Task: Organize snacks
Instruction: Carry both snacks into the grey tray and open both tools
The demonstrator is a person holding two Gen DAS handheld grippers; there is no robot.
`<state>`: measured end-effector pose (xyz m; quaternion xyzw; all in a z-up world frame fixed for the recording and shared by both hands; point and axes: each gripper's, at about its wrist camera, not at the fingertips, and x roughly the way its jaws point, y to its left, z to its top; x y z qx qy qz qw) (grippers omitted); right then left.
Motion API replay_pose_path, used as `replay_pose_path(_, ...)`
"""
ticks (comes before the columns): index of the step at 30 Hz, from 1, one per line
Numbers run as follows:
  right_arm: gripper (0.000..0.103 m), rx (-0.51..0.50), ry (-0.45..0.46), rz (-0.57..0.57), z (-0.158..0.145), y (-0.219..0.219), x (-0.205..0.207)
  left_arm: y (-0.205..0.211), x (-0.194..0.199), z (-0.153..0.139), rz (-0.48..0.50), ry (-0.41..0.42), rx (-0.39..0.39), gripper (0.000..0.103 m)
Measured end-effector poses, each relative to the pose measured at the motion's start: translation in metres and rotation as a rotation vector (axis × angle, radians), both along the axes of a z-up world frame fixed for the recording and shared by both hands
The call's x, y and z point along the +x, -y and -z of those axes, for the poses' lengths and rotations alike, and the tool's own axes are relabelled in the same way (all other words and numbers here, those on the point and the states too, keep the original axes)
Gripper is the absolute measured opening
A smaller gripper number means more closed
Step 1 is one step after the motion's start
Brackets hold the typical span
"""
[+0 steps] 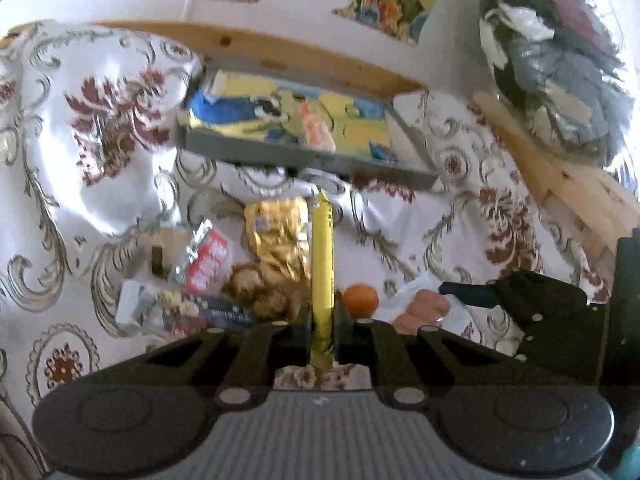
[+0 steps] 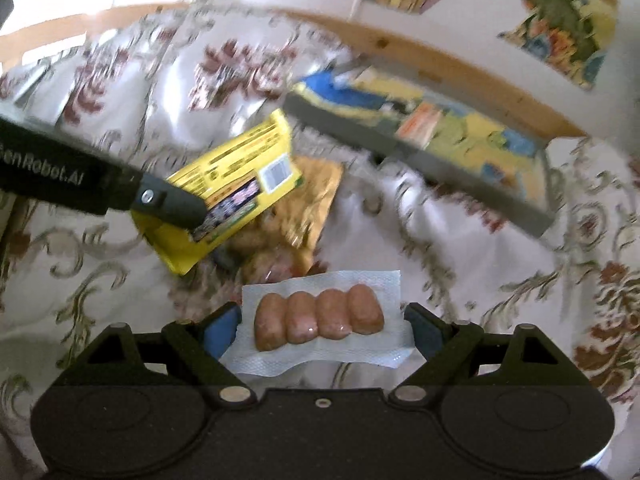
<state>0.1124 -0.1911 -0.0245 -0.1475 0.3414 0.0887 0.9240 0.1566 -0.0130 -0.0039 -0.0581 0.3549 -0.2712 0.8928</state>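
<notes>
Four small sausages in a clear sealed pack lie between the spread, parted fingers of the right gripper, neither blue pad touching the pack. The left gripper is clamped on a flat yellow packet, seen edge-on and lifted above the floral cloth. Beyond it sit a gold bag, an orange and a grey tray filled with snack packets.

A flat yellow snack packet is held edge-on above a clear-wrapped sausage pack.
</notes>
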Motion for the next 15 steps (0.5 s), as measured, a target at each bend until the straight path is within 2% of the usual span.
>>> replay_pose_path(7,0.089,0.005,0.143,0.042,-0.023,0.019,0.01,0.002,0.014,-0.018,-0.057,0.063,-0.022,0.01)
replay_pose_path(15,0.089,0.04,0.306,0.13,-0.037,0.046,0.055,0.021,0.072,-0.044,-0.144,0.116,-0.032,0.01)
